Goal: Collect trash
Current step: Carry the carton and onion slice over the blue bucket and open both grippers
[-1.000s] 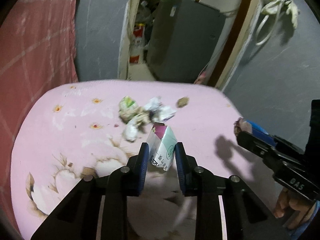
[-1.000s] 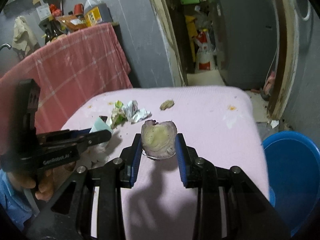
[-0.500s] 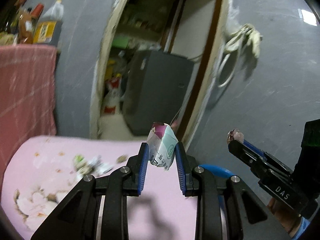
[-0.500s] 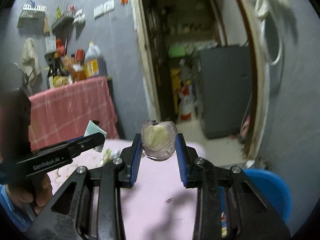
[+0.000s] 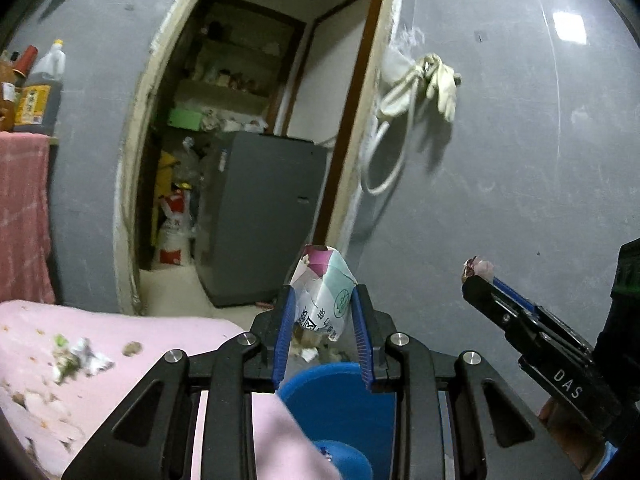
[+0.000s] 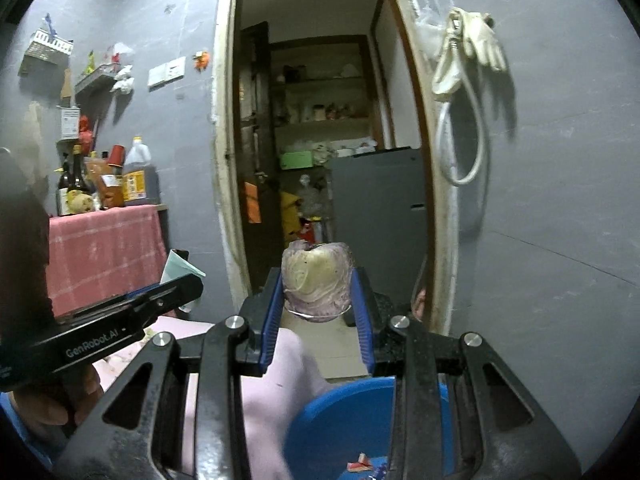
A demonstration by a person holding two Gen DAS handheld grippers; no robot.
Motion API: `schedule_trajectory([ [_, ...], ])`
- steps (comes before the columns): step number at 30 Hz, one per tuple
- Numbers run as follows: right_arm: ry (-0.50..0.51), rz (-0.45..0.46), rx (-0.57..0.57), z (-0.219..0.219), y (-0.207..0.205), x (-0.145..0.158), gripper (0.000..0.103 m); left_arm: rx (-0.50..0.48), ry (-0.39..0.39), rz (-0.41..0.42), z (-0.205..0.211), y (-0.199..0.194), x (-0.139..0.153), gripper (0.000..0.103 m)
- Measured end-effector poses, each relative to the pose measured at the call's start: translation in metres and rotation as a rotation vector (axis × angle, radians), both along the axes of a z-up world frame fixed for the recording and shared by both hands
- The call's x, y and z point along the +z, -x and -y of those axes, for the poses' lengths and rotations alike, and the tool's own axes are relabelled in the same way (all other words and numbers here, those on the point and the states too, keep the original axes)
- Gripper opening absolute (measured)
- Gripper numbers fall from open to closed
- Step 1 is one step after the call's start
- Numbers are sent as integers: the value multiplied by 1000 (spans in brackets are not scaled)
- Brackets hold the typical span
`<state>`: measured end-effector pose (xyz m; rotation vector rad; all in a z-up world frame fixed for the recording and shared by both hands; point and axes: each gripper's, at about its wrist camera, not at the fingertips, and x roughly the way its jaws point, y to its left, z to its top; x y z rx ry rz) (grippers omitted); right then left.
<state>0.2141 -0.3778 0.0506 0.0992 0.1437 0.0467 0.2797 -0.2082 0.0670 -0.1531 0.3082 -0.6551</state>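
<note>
My left gripper [image 5: 322, 320] is shut on a crumpled paper carton [image 5: 322, 290], white with pink and teal print, held in the air past the table's corner and above the blue bin [image 5: 340, 396]. My right gripper [image 6: 318, 300] is shut on a purple onion piece [image 6: 317, 282] with a pale cut face, also above the blue bin [image 6: 352, 420]. The right gripper shows at the right of the left wrist view [image 5: 478, 276]; the left gripper shows at the left of the right wrist view [image 6: 182, 280]. More trash scraps [image 5: 78, 358] lie on the pink table [image 5: 168, 336].
The bin holds a few scraps [image 6: 360, 464]. An open doorway with a grey fridge [image 5: 260, 216] is straight ahead. A grey wall with hanging gloves and a hose [image 5: 420, 88] is to the right. A side table with a pink cloth [image 6: 104, 252] and bottles stands at the left.
Both grippers lifted off the table and swung right with their trash, from over the pink table to above the blue bin. The jaws stayed shut.
</note>
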Motion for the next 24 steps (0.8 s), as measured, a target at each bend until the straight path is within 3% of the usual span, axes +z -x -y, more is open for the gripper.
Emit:
schedule_trajectory([
  [8,-60,-91,-42,35,-2,-33,33,-55,-61,-87,40,-5,-21,24],
  [13,-96,-154,-44,48,-11,-55,33,-50,-158,-161,62,-16,-39,24],
  [24,-162,-282,-49,67,-36,-99,33,-62,-292,-360,88,-42,-89,24],
])
